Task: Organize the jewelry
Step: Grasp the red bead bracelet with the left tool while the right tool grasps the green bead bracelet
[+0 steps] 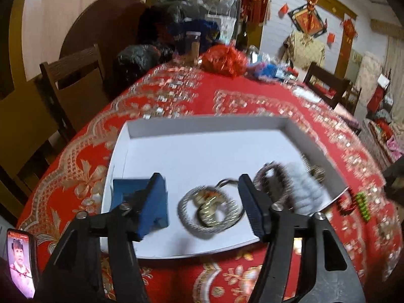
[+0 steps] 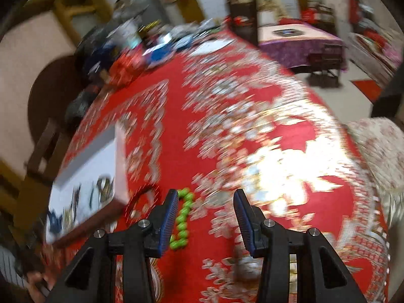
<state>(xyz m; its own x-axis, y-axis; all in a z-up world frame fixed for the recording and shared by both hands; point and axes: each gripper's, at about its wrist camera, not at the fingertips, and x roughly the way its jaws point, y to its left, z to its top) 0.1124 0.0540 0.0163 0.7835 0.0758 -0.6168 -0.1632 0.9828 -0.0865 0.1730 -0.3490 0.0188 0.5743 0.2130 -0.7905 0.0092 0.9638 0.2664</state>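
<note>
A white shallow box (image 1: pixel 202 123) lies on the red tablecloth. In it are a small blue box (image 1: pixel 126 189), a pile of silver and gold bangles (image 1: pixel 209 209), a dark beaded bracelet (image 1: pixel 272 176) and a white bracelet (image 1: pixel 308 189). My left gripper (image 1: pixel 199 202) is open and empty, hovering over the bangles. In the right wrist view my right gripper (image 2: pixel 205 217) is open and empty above the cloth. A green bead bracelet (image 2: pixel 183 217) lies just inside its left finger. A red bead bracelet (image 2: pixel 141 202) lies between it and the white box (image 2: pixel 118 166).
Red and gold tablecloth (image 1: pixel 227 93) covers the table. Bags, a bottle and jars crowd the far end (image 1: pixel 219 58). Wooden chairs stand at left (image 1: pixel 73 80) and far right (image 1: pixel 325 83). A phone (image 1: pixel 20 262) is at the lower left. The green (image 1: pixel 362 205) and red bracelets lie right of the box.
</note>
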